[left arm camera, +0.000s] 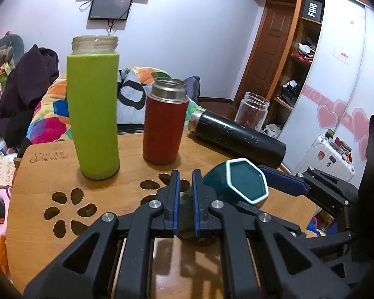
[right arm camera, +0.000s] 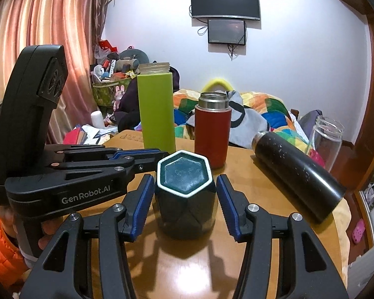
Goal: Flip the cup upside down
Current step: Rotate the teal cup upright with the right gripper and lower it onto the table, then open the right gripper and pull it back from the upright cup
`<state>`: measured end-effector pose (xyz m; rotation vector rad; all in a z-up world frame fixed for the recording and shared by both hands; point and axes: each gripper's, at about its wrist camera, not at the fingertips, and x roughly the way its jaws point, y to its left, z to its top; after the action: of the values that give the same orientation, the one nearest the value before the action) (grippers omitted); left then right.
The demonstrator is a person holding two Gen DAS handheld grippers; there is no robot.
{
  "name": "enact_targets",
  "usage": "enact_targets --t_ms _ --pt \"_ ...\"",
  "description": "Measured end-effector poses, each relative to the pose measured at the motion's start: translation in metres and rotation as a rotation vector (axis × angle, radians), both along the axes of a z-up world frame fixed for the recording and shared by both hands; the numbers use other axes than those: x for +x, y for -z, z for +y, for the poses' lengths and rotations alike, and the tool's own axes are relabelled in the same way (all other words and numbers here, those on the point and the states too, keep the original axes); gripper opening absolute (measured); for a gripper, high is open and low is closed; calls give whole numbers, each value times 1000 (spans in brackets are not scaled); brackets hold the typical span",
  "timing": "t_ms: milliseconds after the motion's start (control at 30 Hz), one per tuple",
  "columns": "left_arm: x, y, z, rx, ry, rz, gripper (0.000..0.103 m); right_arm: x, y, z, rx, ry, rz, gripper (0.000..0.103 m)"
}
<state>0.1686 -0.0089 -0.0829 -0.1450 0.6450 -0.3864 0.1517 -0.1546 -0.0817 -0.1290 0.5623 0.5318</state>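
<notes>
Wooden table. Teal hexagonal cup stands near-centre on it, base up — flip looks done, release left. Right gripper jaws apart, flanking cup. Left gripper jaws nearly together, empty. Crowding: green bottle at 11 o'clock, red flask at 12, black flask lying at 2.
</notes>
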Motion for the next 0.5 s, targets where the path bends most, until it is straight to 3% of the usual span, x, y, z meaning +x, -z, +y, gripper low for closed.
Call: enact_targets --t_ms 500 --pt "-10 -8 8 26 -64 -27 8 -5 -9 -9 26 -11 -1 49"
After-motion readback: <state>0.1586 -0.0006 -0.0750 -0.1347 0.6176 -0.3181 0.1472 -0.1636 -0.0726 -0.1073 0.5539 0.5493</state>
